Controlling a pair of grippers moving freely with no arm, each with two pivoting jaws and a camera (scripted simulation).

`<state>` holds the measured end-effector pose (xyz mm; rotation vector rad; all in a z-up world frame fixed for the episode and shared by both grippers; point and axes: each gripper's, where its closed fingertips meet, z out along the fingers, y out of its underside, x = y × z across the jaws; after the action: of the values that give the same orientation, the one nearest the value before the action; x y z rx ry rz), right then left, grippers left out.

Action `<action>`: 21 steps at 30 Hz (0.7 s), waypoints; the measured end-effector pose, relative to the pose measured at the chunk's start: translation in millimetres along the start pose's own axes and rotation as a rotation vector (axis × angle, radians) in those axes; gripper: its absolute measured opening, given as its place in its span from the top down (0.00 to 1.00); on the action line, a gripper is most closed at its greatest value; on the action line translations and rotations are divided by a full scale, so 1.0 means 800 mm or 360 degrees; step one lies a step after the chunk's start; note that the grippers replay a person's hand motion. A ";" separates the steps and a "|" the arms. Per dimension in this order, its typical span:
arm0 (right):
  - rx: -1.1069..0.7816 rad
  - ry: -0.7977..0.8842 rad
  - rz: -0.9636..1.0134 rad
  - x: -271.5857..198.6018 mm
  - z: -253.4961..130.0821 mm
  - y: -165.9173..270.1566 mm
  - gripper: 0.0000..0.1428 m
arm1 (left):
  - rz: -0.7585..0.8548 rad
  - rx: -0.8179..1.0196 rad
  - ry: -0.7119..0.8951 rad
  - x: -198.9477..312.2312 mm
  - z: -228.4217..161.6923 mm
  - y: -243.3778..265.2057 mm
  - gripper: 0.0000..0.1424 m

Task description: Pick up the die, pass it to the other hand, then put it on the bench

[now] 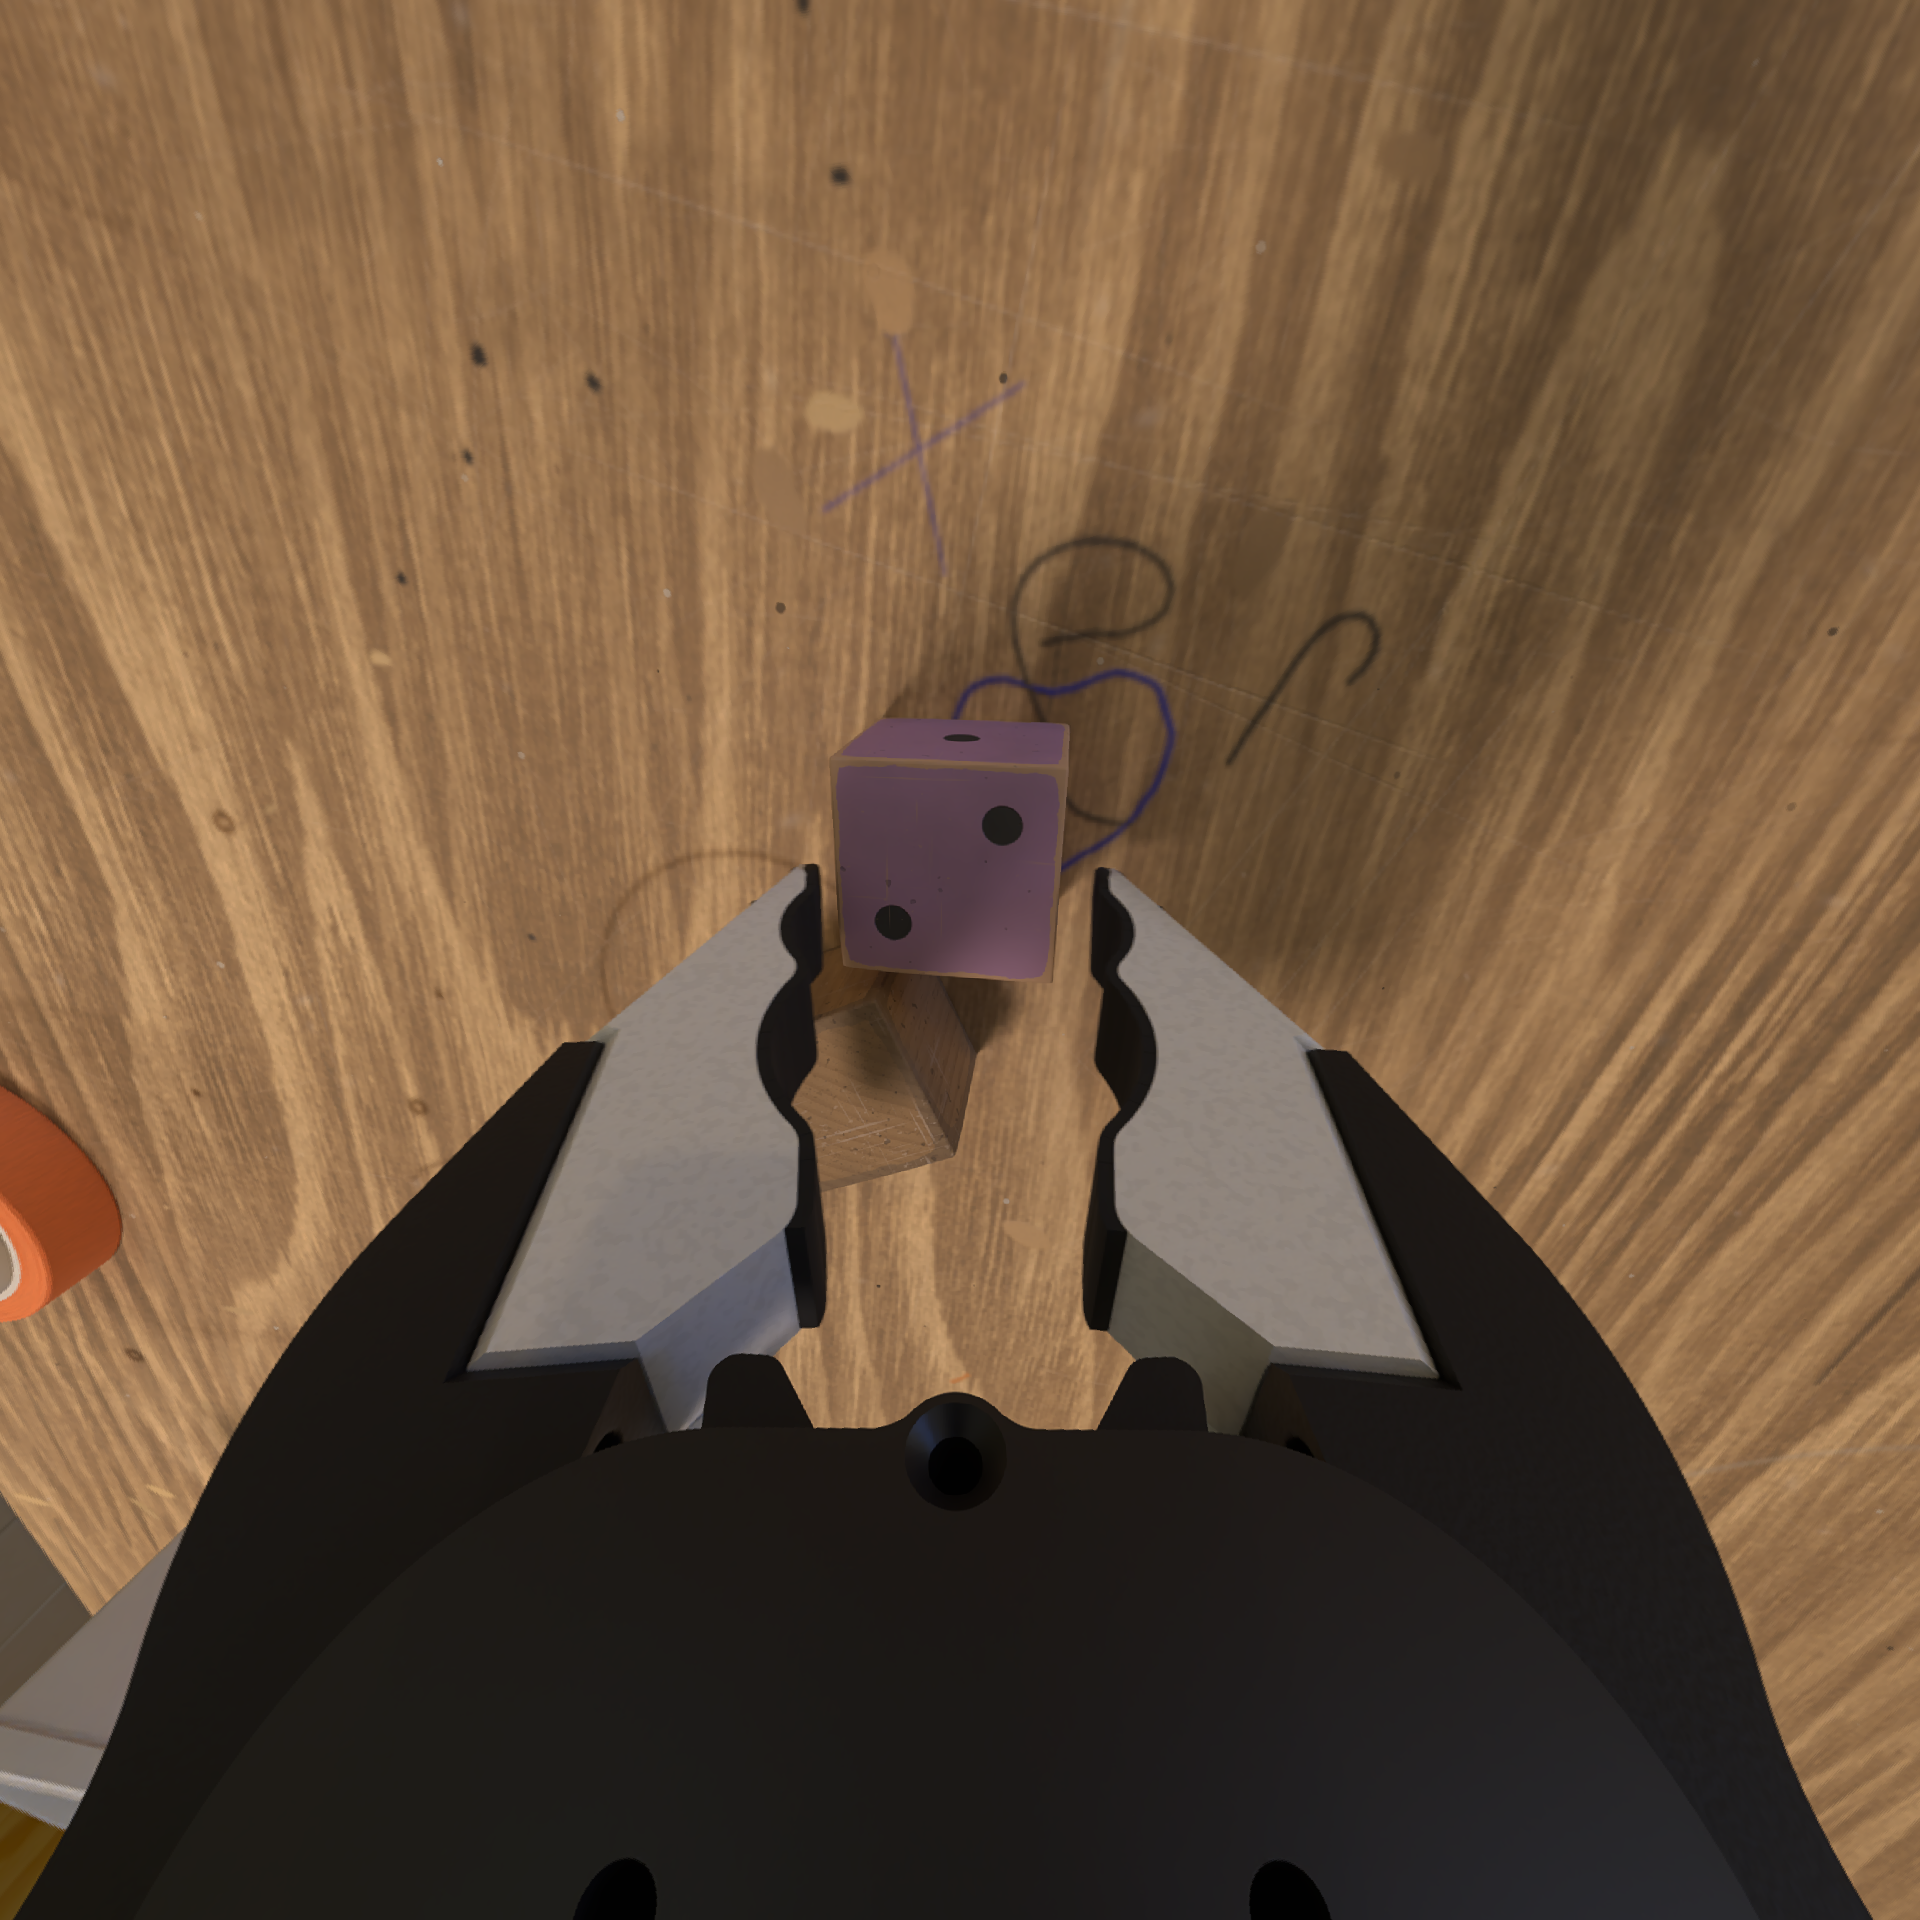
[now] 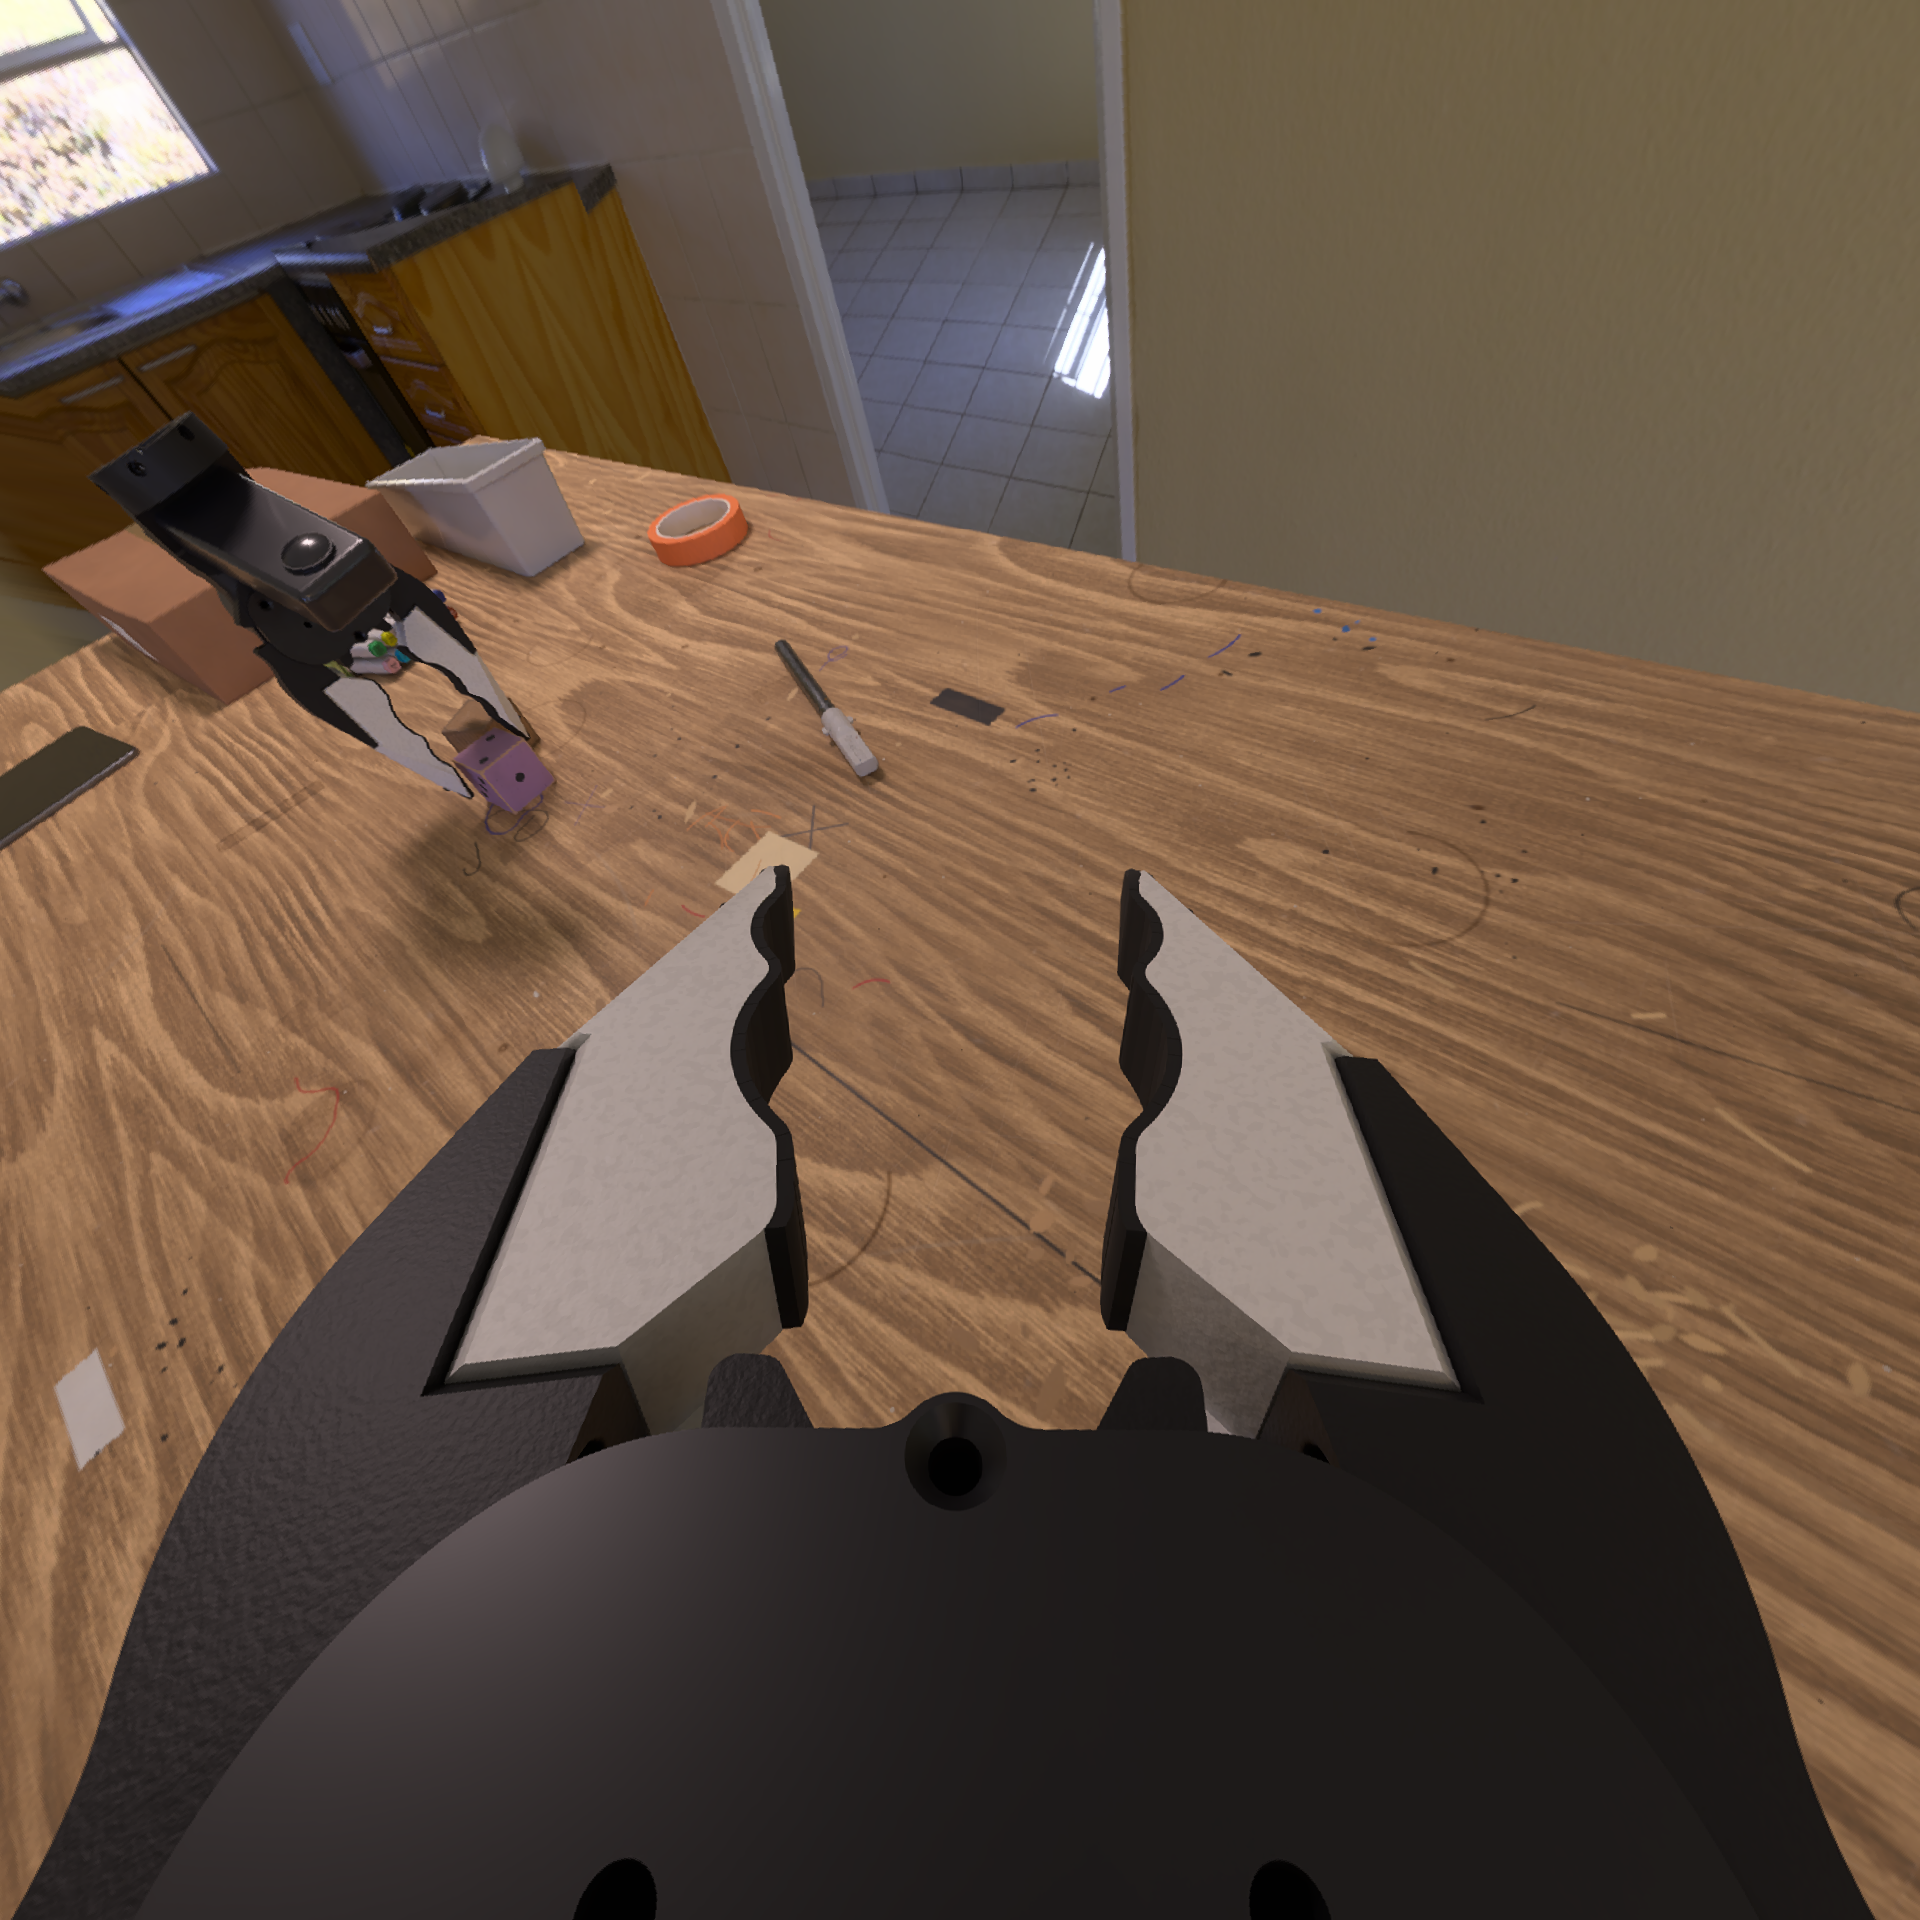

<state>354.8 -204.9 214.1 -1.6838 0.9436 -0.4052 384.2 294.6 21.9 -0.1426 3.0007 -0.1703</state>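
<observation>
The purple die (image 1: 951, 862) with black pips is at the tips of my left gripper (image 1: 954, 883), which points down at the wooden bench (image 1: 1455, 935). The jaws are open, one finger on each side of the die, with a gap on the right side. A small wooden block (image 1: 894, 1081) lies between the fingers, just behind the die. In the right wrist view the die (image 2: 509, 774) and the left gripper (image 2: 488, 756) are at the far left. My right gripper (image 2: 956, 883) is open and empty above the bench (image 2: 1351, 935), well away from the die.
An orange tape roll (image 2: 698, 528), a white bin (image 2: 488, 504) and a brown box (image 2: 156, 603) stand along the far edge. A marker pen (image 2: 828, 709) and a small black card (image 2: 966, 704) lie mid-bench. A dark flat slab (image 2: 57, 779) lies at the left.
</observation>
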 end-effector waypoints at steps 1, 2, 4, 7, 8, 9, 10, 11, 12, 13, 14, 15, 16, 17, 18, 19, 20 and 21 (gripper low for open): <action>-0.0011 0.0000 0.0000 0.001 0.002 0.002 0.56 | 0.0002 -0.0009 -0.0001 0.000 0.001 0.001 0.68; -0.0017 -0.0001 0.0001 0.001 0.003 0.003 0.56 | 0.0003 -0.0013 0.0000 0.000 0.001 0.001 0.70; -0.0029 -0.0013 0.0010 0.001 0.006 0.006 0.56 | -0.0008 -0.0020 0.0005 0.001 0.001 0.002 0.70; -0.0048 -0.0032 0.0013 0.000 0.011 0.010 0.56 | -0.0030 -0.0056 0.0002 0.003 -0.001 0.006 0.70; -0.0051 -0.0037 0.0011 0.000 0.013 0.010 0.56 | -0.0036 -0.0059 -0.0017 0.001 -0.003 0.007 0.70; -0.0052 -0.0043 0.0008 -0.001 0.015 0.010 0.54 | -0.0044 -0.0050 -0.0044 -0.001 -0.008 0.008 0.70; -0.0048 -0.0050 0.0002 -0.003 0.017 0.010 0.51 | -0.0058 -0.0033 -0.0070 -0.003 -0.014 0.008 0.70; -0.0043 -0.0059 -0.0008 -0.005 0.019 0.010 0.49 | -0.0082 -0.0009 -0.0103 -0.008 -0.024 0.008 0.70; -0.0033 -0.0070 -0.0027 -0.007 0.021 0.008 0.47 | -0.0113 0.0028 -0.0150 -0.014 -0.036 0.008 0.70; -0.0018 -0.0082 -0.0055 -0.011 0.023 0.006 0.45 | -0.0150 0.0078 -0.0200 -0.020 -0.051 0.007 0.70; -0.0002 -0.0096 -0.0089 -0.016 0.026 0.004 0.44 | -0.0189 0.0144 -0.0251 -0.025 -0.069 0.005 0.70; 0.0016 -0.0111 -0.0131 -0.022 0.029 0.001 0.44 | -0.0230 0.0229 -0.0306 -0.031 -0.089 0.001 0.70; 0.0035 -0.0132 -0.0178 -0.030 0.032 -0.002 0.44 | -0.0266 0.0326 -0.0352 -0.034 -0.111 -0.006 0.70; 0.0052 -0.0161 -0.0228 -0.040 0.036 -0.006 0.44 | -0.0295 0.0435 -0.0389 -0.035 -0.133 -0.015 0.70; 0.0071 -0.0198 -0.0283 -0.053 0.041 -0.009 0.44 | -0.0314 0.0565 -0.0427 -0.034 -0.157 -0.027 0.70; 0.0092 -0.0237 -0.0340 -0.067 0.046 -0.013 0.45 | -0.0312 0.0708 -0.0463 -0.031 -0.181 -0.043 0.70; 0.0133 -0.0269 -0.0414 -0.084 0.051 -0.020 0.44 | -0.0293 0.0869 -0.0484 -0.023 -0.204 -0.063 0.70; 0.0194 -0.0293 -0.0514 -0.104 0.056 -0.027 0.44 | -0.0287 0.1029 -0.0481 -0.013 -0.226 -0.084 0.70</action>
<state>341.9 -111.4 235.2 -1.7310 0.5028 -0.5011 375.9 248.2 209.0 -0.3302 2.4814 -1.0134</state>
